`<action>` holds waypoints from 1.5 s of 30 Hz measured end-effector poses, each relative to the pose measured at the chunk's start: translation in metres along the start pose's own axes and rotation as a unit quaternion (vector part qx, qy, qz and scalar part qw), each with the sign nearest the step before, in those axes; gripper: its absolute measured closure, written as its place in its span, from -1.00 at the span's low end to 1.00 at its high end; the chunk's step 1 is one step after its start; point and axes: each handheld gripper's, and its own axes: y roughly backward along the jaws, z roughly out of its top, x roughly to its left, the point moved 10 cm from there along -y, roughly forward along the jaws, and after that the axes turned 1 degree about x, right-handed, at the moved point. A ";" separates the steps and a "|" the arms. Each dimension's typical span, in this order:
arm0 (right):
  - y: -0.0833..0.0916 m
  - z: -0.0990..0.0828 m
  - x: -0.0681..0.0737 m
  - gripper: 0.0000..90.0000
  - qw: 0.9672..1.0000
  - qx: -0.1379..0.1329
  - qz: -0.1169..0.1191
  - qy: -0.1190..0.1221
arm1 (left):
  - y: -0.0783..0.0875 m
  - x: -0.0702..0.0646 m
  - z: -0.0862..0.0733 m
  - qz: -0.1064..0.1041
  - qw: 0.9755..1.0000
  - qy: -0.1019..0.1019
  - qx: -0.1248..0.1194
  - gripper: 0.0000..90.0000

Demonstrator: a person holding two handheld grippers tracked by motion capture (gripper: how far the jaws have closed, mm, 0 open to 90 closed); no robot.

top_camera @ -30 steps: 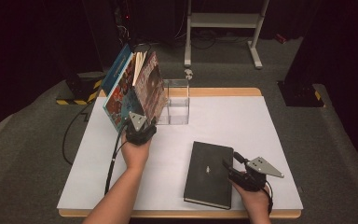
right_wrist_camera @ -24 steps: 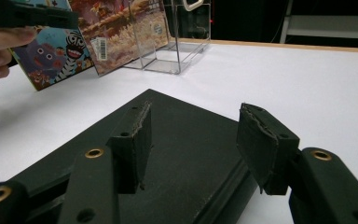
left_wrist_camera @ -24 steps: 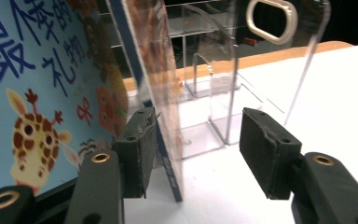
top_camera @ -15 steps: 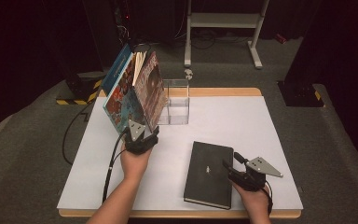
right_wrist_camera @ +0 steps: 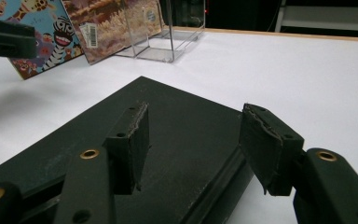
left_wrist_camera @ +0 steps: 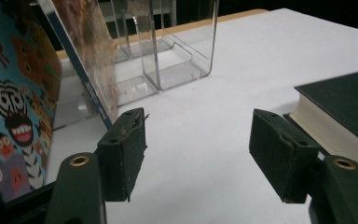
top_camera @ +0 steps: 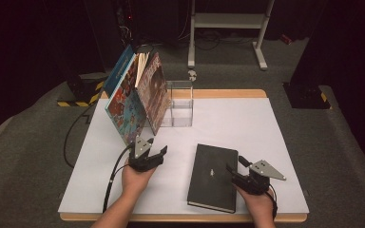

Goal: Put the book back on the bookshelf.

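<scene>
Books (top_camera: pixel 138 97) lean racked; my left tool (top_camera: pixel 151 154) has just been opening, empty. Right tool (top_camera: pixel 235 175) spread over black book (top_camera: pixel 214 176); next, pinch its edge.

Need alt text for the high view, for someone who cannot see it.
A black book lies flat on the white table, the open right gripper at its right edge. The open left gripper sits below picture books leaning beside a clear holder.

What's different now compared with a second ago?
The left gripper has drawn back from the leaning picture books toward the person. Its jaws have just been opening, with nothing between them. The books, the clear stand, the black book and the right gripper, open at that book's edge, stayed put.
</scene>
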 end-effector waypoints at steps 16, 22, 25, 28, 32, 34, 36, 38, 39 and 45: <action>0.001 -0.005 -0.001 -0.09 1.000 0.008 -0.009 -0.001 | 0.034 0.025 -0.049 -0.013 0.994 -0.016 0.108 -0.40; 0.014 -0.017 -0.001 -0.16 1.000 0.021 -0.012 -0.009 | 0.038 0.024 -0.061 -0.016 0.992 -0.033 0.123 -0.43; 0.025 -0.023 0.003 -0.20 1.000 0.023 -0.010 -0.018 | 0.035 0.025 -0.067 -0.015 0.988 -0.030 0.148 -0.43; 0.034 -0.029 0.012 -0.24 0.999 0.028 0.002 -0.030 | 0.034 0.024 -0.070 -0.014 0.987 -0.039 0.156 -0.39; 0.035 -0.036 0.023 -0.31 0.998 0.046 0.014 -0.038 | 0.034 0.023 -0.071 -0.013 0.987 -0.041 0.157 -0.39; 0.031 -0.038 0.026 -0.34 0.997 0.056 0.016 -0.042 | 0.034 0.023 -0.071 -0.014 0.986 -0.040 0.159 -0.39; 0.025 -0.042 0.029 -0.40 0.996 0.070 0.018 -0.047 | 0.034 0.023 -0.071 -0.015 0.986 -0.038 0.159 -0.39; 0.022 -0.046 0.031 -0.49 0.995 0.081 0.017 -0.047 | 0.034 0.024 -0.071 -0.016 0.986 -0.036 0.162 -0.39; 0.020 -0.048 0.031 -0.52 0.995 0.087 0.015 -0.049 | 0.034 0.024 -0.071 -0.016 0.986 -0.036 0.162 -0.39; 0.020 -0.051 0.031 -0.54 0.993 0.094 0.024 -0.073 | 0.034 0.024 -0.071 -0.013 0.986 -0.036 0.161 -0.39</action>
